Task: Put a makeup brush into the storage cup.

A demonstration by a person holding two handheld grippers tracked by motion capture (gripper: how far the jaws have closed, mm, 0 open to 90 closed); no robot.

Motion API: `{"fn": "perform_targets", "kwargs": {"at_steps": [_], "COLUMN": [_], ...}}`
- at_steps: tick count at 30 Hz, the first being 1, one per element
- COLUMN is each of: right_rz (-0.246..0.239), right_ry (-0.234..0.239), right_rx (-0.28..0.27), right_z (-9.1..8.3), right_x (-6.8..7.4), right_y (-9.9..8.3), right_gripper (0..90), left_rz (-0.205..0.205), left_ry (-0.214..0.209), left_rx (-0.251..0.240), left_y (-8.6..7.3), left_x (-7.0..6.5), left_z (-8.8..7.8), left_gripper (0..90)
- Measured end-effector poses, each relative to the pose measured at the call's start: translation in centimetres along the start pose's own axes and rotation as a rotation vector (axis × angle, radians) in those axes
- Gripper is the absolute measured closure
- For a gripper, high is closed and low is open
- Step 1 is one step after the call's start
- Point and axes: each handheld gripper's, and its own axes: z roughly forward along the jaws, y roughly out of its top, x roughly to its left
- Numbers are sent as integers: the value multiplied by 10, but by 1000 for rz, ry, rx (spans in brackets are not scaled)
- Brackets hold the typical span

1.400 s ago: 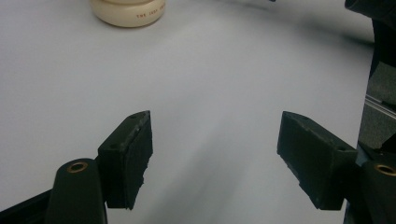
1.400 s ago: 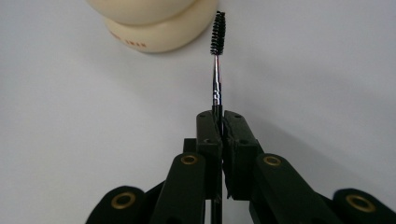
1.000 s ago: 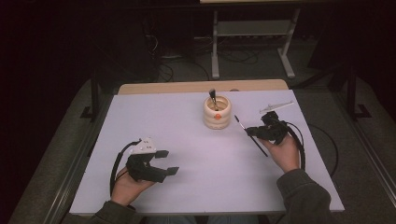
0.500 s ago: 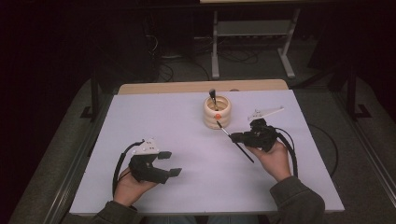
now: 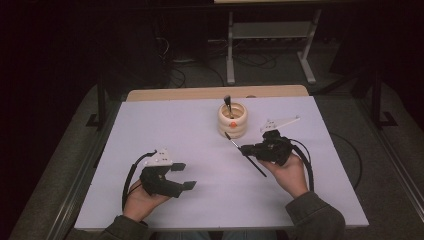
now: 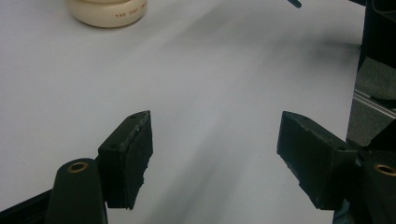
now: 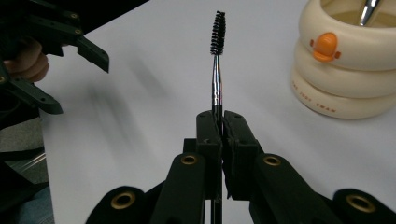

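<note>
Tongs pinch slim bristly brush.

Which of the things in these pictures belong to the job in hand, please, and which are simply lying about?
Part of the job:
- thin black spoolie brush with a bristled tip, clamped in the right gripper
- cream ringed ceramic holder with an orange duck badge
- dark-handled brush standing in that holder

Not in use:
- left gripper, jaws open, nothing between them
- white table top
- metal stand behind the table

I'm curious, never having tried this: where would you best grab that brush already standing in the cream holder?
By its upper handle, coming from above. It stands nearly upright in the cream holder, whose wall hides its lower part, so only the top is free for a tool.
</note>
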Motion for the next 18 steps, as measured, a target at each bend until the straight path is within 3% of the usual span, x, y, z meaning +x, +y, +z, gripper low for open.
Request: {"fn": "perform_targets", "kwargs": {"at_steps": [10,14,18], "right_rz": [-25,-50,-62], "right_ry": [44,70,96], "right_rx": [-35,-60,-83], "right_z": [3,7,10], "right_x": [16,26,33], "right_y": [7,11,14], "right_gripper": [852,852,851], "left_rz": [11,12,-4], "left_ry": [-30,-54,-106], "left_rx": [-3,-17,-55], "left_y": [5,10,16], "left_x": [-5,-8,-13], "left_z": [7,11,15], "left_gripper": [291,308,344]}}
